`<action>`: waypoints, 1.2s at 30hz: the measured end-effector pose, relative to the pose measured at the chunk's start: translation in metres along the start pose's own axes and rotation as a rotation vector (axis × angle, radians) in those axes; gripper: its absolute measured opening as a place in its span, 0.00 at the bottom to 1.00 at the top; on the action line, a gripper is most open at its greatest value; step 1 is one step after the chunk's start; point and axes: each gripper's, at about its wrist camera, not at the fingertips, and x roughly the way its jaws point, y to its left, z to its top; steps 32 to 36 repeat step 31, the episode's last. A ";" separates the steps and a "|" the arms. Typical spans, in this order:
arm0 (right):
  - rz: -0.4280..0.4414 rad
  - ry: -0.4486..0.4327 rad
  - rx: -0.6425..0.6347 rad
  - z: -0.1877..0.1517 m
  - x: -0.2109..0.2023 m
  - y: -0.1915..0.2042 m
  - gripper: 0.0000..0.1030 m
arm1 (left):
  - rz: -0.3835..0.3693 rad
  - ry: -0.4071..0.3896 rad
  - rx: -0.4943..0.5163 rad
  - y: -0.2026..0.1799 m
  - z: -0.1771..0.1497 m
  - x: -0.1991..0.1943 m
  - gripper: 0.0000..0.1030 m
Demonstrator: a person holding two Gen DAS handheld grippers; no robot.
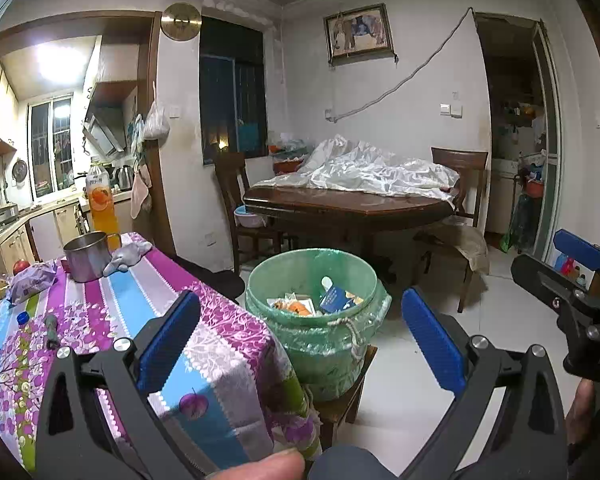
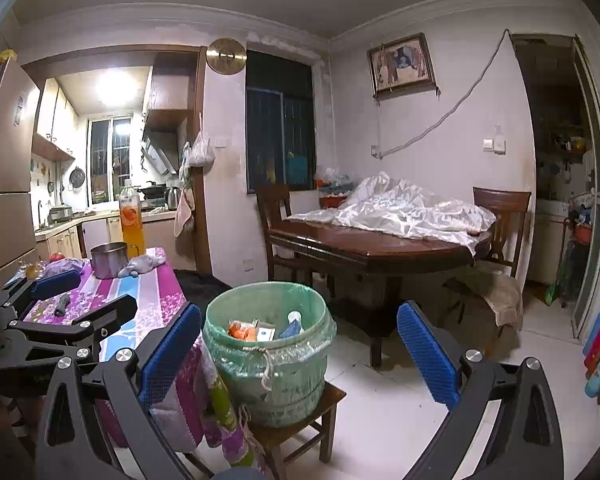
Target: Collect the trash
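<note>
The dark wooden dining table (image 1: 352, 206) fills the 1 o'clock part of the left wrist view, with crumpled white plastic sheeting (image 1: 376, 168) heaped on top and a chair at each end. At 9 o'clock sits the smaller table under a purple, blue and white flowered cloth (image 1: 148, 280).

Just off that table's near corner, at 6 o'clock from the dining table, a green-lined trash bucket (image 1: 318, 320) stands on a low wooden stool (image 2: 296, 436). Inside it lie packets and wrappers, among them a blue carton (image 1: 334, 300) and orange scraps.

On the cloth, toward 10 o'clock, stand a tall bottle of orange drink (image 1: 100, 204) and a steel pot (image 1: 88, 256), with a grey rag (image 1: 128, 256) touching the pot's right side. Nearer lie a crumpled purple wrapper (image 1: 32, 282), a dark marker-like stick (image 1: 51, 330) and a small blue bottle cap (image 1: 23, 317).

The left gripper (image 1: 300, 344) is spread wide with nothing between its 2 blue pads, framing the bucket. The right gripper (image 2: 298, 356) is likewise spread wide and empty, the bucket between its fingers.
</note>
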 end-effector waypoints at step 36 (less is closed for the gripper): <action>0.006 0.011 0.016 -0.008 0.011 0.002 0.95 | 0.003 0.025 0.002 -0.002 0.000 0.008 0.95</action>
